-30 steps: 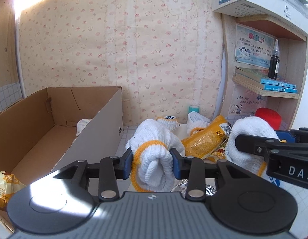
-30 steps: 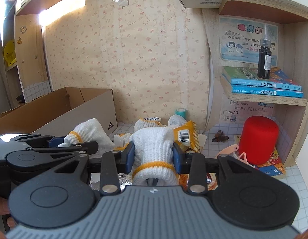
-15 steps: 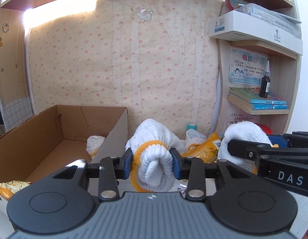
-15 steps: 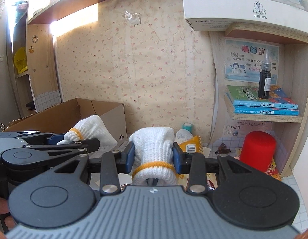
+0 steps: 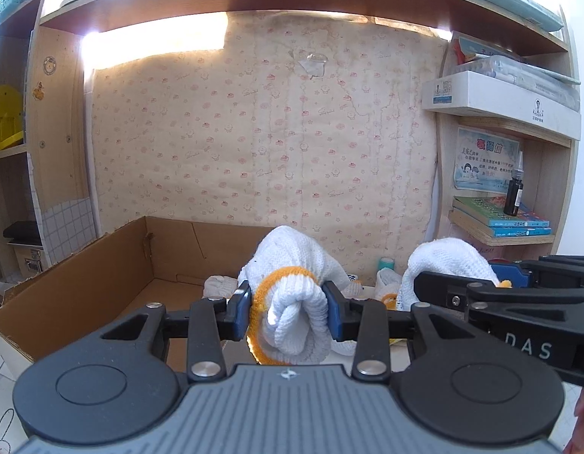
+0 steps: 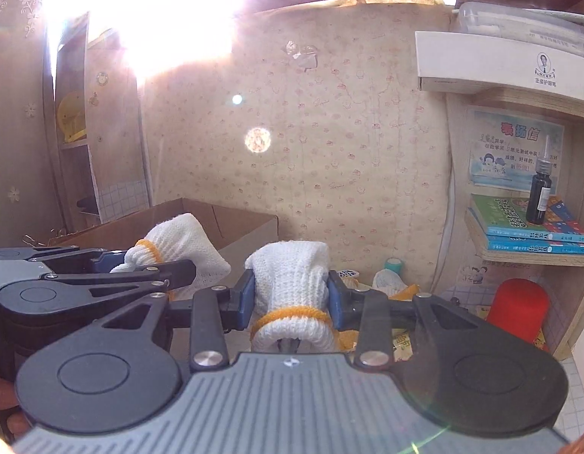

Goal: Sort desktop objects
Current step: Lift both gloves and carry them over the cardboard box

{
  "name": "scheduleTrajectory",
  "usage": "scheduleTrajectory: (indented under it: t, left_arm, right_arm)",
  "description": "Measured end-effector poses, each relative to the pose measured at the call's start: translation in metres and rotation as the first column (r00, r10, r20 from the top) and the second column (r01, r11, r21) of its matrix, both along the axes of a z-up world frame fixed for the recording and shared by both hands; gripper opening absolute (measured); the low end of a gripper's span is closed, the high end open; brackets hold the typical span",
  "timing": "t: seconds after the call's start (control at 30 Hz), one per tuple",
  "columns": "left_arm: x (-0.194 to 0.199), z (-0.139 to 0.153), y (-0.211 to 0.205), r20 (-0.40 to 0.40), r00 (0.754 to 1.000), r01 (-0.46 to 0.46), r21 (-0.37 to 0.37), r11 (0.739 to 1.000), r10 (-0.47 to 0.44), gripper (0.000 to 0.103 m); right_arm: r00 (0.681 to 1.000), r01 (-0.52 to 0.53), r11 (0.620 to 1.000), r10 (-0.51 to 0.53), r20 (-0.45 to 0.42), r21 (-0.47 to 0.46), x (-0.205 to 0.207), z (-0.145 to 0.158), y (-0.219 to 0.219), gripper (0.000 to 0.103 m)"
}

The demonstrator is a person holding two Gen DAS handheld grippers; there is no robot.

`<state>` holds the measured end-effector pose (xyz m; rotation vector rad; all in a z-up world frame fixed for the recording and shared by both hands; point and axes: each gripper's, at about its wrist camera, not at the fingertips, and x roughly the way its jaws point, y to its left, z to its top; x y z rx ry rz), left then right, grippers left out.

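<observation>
**Two knit gloves, in transit to box**

Item 1: left glove (image 5: 292,302), white knit with orange cuff band, bunched. Pinched at the cuff between the blue pads of the left gripper (image 5: 288,312), jaws pressed on the fabric from both sides. Held in the air, just right of the box (image 5: 84,283) and near its right wall.

Item 2: right glove (image 6: 290,276), same make. Pinched just above the cuff band in the right gripper (image 6: 290,299), jaws closed on it. Held in the air beside item 1, well above the desk clutter.

Handling, as judged: light, soft, compressible, not fragile. The knit gives grip and is unlikely to slip. Loose ends sag and may drag or snag on a cardboard edge. The cuff, where the fabric is thickest, looks the best place to hold; both grips sit there or close.

Destination: the box, open-topped cardboard, standing at left. Another white knit piece (image 5: 220,285) lies at its far end; the rest of the floor in view is bare.

Edges and room: the right wall of the box must be cleared. The two grippers hang close side by side and could knock together. Shelf (image 6: 526,255) with books and a dark bottle (image 6: 539,193) stands at right, well apart. Red cylinder (image 6: 517,308) sits below it.
</observation>
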<state>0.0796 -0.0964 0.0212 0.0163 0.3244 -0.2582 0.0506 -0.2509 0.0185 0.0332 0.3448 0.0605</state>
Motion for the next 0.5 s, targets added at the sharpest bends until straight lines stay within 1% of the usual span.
scheduleTrajectory:
  t: [0.23,0.5]
  left_arm:
    - [-0.002,0.009,0.028,0.018,0.999,-0.046,-0.020,0.999,0.047,0.041]
    - [0.002,0.008,0.066,0.006,0.993,-0.119,-0.019,0.993,0.119,0.041]
  right_arm:
    - [0.998,-0.058,0.998,0.058,0.010,-0.003,0.015,0.007,0.027,0.038]
    - [0.990,-0.140,0.990,0.140,0.008,-0.004,0.037,0.010,0.065,0.038]
